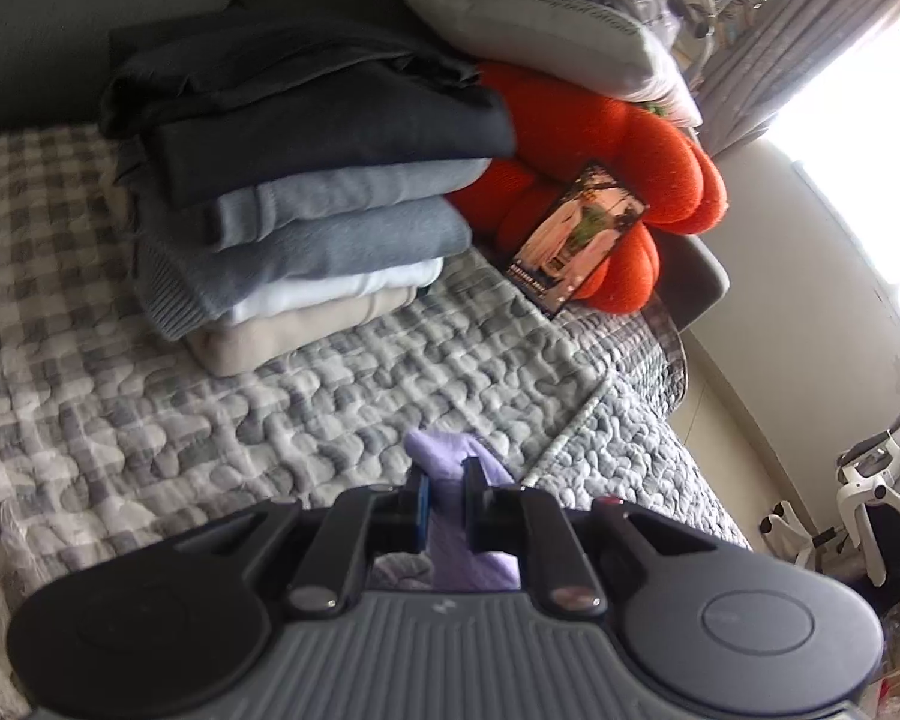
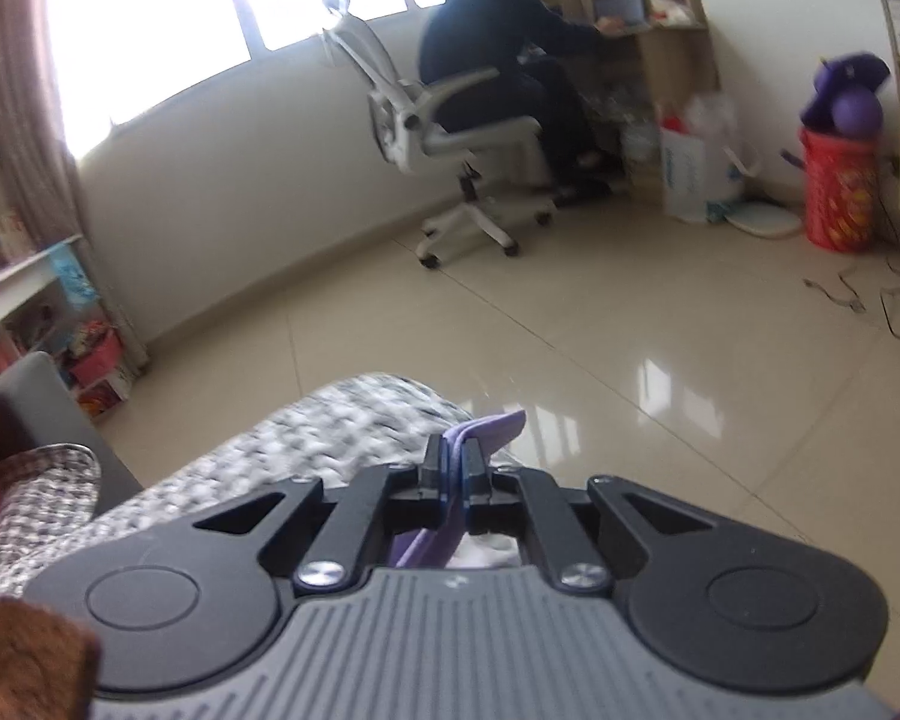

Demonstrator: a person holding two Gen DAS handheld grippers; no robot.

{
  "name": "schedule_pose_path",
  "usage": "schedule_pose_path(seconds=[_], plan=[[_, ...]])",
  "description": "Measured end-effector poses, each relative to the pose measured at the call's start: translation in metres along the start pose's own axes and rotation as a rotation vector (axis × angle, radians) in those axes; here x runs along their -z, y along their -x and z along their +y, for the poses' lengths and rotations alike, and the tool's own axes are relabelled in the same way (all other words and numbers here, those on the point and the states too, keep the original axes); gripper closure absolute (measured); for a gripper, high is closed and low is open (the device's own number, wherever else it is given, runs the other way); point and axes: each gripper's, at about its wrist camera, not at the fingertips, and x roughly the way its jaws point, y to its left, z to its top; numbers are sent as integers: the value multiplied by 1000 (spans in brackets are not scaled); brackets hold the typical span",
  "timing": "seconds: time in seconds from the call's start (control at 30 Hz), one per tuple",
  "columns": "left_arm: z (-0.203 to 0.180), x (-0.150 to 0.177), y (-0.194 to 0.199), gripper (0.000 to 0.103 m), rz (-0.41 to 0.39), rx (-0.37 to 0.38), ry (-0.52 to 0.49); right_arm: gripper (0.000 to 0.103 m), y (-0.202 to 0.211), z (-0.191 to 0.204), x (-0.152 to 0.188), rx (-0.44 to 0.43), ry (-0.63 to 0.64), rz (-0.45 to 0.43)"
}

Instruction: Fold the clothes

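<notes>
The left hand-held gripper (image 1: 447, 495) is pinching a fold of lavender garment (image 1: 450, 468) above the quilted bed (image 1: 330, 396), and the right hand-held gripper (image 2: 455, 474) is pressed together on another part of the same lavender cloth (image 2: 489, 426) over the bed's corner (image 2: 354, 420). Farther along the bed, toward its far edge, a stack of folded clothes (image 1: 294, 210) sits just beside an orange knotted cushion (image 1: 618, 162).

left gripper (image 1: 447, 495) clamped on cloth, right gripper (image 2: 453, 471) likewise
</notes>
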Motion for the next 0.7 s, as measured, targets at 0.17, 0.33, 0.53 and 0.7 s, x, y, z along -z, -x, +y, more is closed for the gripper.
schedule_pose_path(seconds=[0.17, 0.33, 0.53, 0.7], plan=[[-4, 4, -3, 93, 11, 7, -9, 90, -8, -10, 8, -30, -36, 105], [-9, 8, -6, 93, 18, 8, -28, 88, 4, 6, 11, -118, 42, 126], [-12, 11, -9, 93, 27, 3, -46, 59, 17, 52, 31, -308, 211, 199], [-15, 13, -11, 93, 25, -8, -61, 59, 28, 94, 53, -466, 366, 267]])
